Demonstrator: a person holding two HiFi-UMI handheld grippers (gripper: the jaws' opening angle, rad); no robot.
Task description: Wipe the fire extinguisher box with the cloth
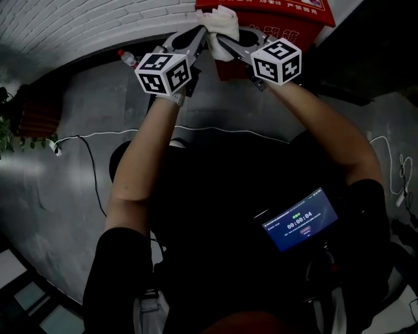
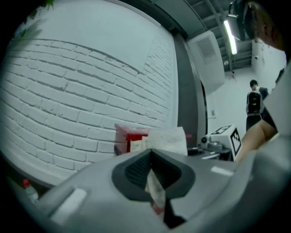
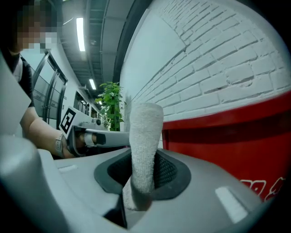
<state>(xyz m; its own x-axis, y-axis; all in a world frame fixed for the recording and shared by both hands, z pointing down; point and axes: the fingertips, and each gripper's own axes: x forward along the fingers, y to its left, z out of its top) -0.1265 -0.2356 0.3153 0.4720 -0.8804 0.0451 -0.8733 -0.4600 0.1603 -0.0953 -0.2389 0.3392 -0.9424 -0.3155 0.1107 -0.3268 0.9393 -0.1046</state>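
At the top edge of the fire extinguisher box [image 1: 287,14], close to the white brick wall [image 1: 78,26], you hold the cloth [image 1: 222,26] bunched between both tools. Left gripper [image 1: 201,36]: jaws clamped on one end of the cloth. Right gripper [image 1: 221,40]: jaws clamped on a rolled fold of the same cloth, which stands up between them (clearest in the right gripper view). The cloth sits at the box top; actual contact with the red surface cannot be confirmed. Step in hand, as judged: positioning the cloth for a wiping stroke. Next move: press the cloth flat against the red panel and draw it along the top edge toward a corner, with both grips firm so the cloth does not slip free.
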